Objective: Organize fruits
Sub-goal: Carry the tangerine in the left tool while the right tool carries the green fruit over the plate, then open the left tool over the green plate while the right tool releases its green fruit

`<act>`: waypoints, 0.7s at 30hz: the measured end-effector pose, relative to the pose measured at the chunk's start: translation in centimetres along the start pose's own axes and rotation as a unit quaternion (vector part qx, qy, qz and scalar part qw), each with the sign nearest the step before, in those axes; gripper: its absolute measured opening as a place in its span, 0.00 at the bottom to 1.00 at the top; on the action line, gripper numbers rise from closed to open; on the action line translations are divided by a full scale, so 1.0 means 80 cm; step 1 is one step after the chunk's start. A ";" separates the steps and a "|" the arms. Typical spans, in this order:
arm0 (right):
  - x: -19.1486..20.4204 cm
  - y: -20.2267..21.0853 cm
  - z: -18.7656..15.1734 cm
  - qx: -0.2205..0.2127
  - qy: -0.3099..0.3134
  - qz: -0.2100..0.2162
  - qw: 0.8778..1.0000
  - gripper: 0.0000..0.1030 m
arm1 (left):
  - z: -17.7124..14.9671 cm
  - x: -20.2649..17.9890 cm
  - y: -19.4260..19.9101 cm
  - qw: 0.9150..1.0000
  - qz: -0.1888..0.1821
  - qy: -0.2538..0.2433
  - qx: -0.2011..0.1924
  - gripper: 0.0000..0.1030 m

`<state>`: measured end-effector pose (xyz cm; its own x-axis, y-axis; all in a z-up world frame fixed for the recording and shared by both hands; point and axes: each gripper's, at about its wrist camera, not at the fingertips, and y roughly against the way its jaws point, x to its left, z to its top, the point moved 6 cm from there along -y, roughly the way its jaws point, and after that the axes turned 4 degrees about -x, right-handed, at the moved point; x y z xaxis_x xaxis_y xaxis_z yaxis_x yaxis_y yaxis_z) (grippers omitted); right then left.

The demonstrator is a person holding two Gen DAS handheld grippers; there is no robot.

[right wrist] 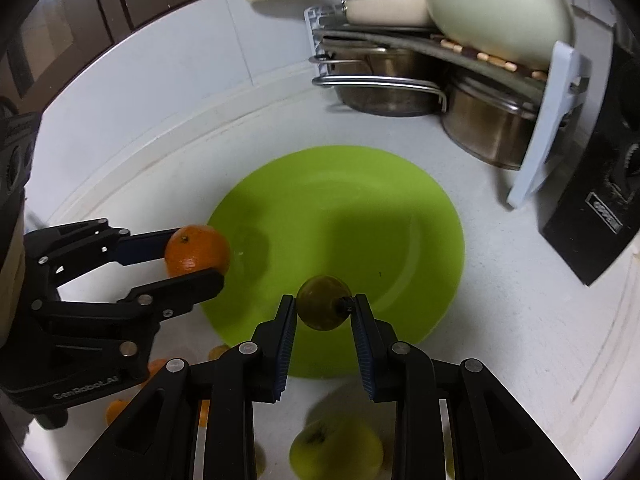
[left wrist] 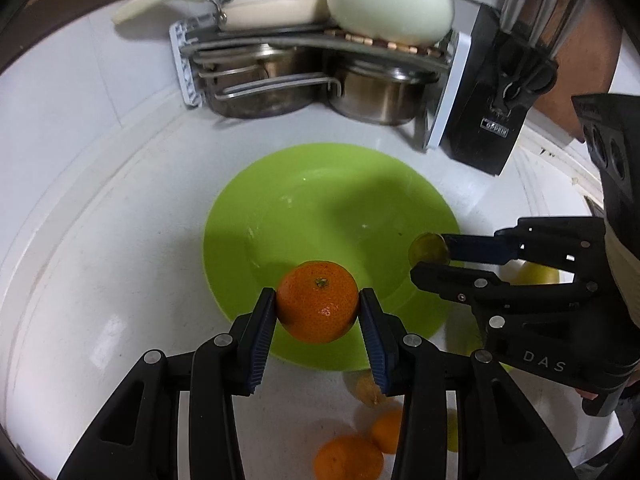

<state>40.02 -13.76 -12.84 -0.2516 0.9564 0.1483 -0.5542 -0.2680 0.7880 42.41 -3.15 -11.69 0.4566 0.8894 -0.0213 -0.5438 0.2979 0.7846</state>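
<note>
Tangerine (left wrist: 318, 301) clamped between left gripper (left wrist: 318, 312) fingers, right gripper (right wrist: 323, 310) pinching olive-green fruit (right wrist: 323, 307)

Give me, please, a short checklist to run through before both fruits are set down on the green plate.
1. Left gripper holds the orange between both pads: ok.
2. Right gripper holds the small olive-green fruit between both pads: ok.
3. Green plate has bare room for both fruits: ok.
4. Both fruits hang over the plate's near edge rather than the countertop: ok, though their height above it cannot be told.
5. The two grippers are apart, not touching: ok.
6. Loose fruit left on the countertop, such as the yellow-green apple, lies clear of the plate: ok.
</note>
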 end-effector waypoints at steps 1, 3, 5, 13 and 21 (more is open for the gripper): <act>-0.002 -0.004 0.001 0.002 0.002 0.001 1.000 0.28 | 0.000 0.000 -0.004 1.000 0.001 -0.001 0.003 0.40; -0.004 -0.009 0.002 0.006 0.001 0.002 1.000 0.28 | 0.001 0.001 -0.010 1.000 0.003 -0.001 0.008 0.40; -0.008 -0.013 0.003 0.009 -0.002 0.004 1.000 0.29 | 0.002 0.001 -0.015 1.000 0.002 0.002 0.012 0.40; -0.009 -0.018 0.003 0.011 0.001 0.002 1.000 0.31 | 0.005 0.006 -0.013 1.000 0.003 0.012 0.008 0.48; 0.001 0.009 0.003 -0.016 0.014 -0.009 1.000 0.37 | 0.003 0.014 0.036 0.999 0.031 0.024 -0.035 0.58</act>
<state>39.81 -13.86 -12.12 -0.2628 0.9578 0.1169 -0.5846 -0.2544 0.7704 41.54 -1.38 -9.27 0.3873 0.9219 -0.0047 -0.6180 0.2634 0.7407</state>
